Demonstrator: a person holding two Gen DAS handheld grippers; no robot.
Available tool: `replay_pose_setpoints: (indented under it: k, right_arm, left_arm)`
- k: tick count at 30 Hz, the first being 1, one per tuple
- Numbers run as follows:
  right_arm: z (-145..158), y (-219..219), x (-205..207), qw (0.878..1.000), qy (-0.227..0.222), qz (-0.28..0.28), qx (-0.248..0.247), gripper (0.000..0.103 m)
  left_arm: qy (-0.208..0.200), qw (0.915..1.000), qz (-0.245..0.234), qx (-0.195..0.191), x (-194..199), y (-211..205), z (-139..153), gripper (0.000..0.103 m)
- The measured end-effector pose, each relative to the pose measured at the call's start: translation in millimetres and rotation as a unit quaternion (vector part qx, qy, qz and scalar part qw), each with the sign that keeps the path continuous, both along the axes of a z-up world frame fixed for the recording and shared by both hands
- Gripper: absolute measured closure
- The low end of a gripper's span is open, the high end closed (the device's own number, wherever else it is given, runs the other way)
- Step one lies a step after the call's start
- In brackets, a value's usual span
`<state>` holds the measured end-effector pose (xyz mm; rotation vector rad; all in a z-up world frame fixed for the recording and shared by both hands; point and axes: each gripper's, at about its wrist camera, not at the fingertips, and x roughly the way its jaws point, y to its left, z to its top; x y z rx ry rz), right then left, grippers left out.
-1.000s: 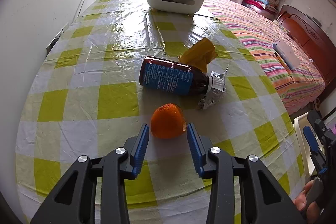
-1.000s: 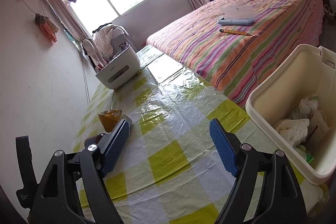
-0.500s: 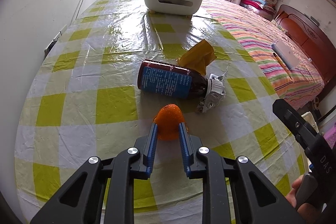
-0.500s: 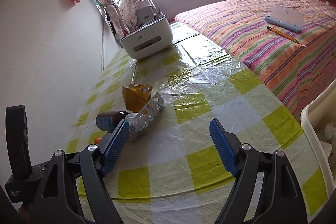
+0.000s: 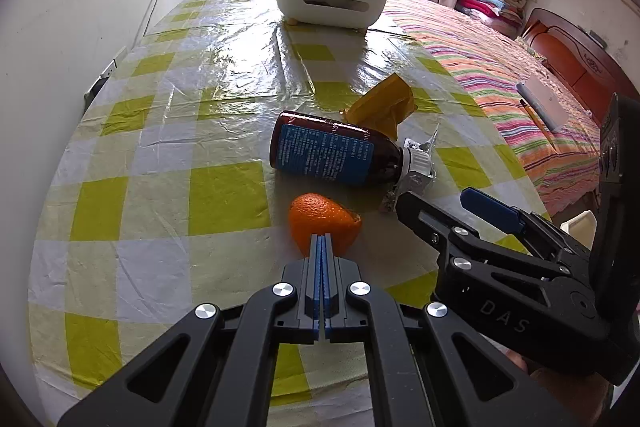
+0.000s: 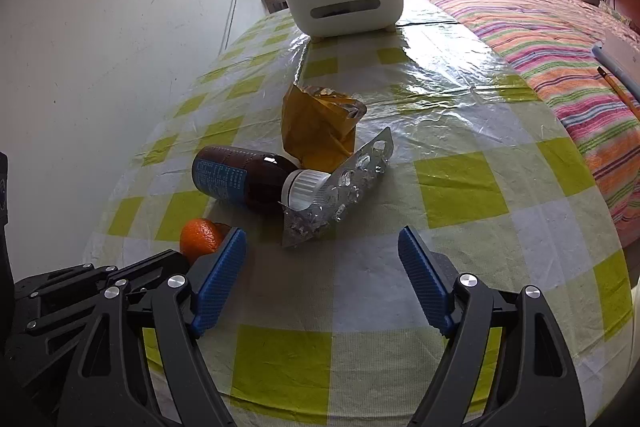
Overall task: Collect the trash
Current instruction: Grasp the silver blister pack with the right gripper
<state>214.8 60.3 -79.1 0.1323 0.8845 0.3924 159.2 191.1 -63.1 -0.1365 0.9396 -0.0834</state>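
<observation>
Left hand-held gripper: pads pressed together, pinching the orange citrus peel on the yellow-checked table. Brown glass bottle with blue label, crumpled yellow wrapper and silver blister pack remain uncollected. Right hand-held gripper: spread, holding nothing, near the blister pack.
</observation>
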Motion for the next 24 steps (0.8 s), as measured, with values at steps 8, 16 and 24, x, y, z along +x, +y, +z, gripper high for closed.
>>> replay_pose_setpoints:
  k: [8,16,24]
  right_arm:
    - [-9,8,18,1.000,0.024,0.006,0.004,0.067]
    - [-11,-8,13,0.999,0.028,-0.003,0.034,0.073]
    - [-8,-28,2,0.997,0.029,-0.021,0.065,0.073]
  left_arm:
    - [0.002,1.0000,0.000,0.000,-3,5,-1,0.102]
    - [-0.002,0.9999,-0.010,-0.006,-4,3,1,0.102]
    - [0.009,0.9997,-0.017,0.012,-1,-5,-3,0.102]
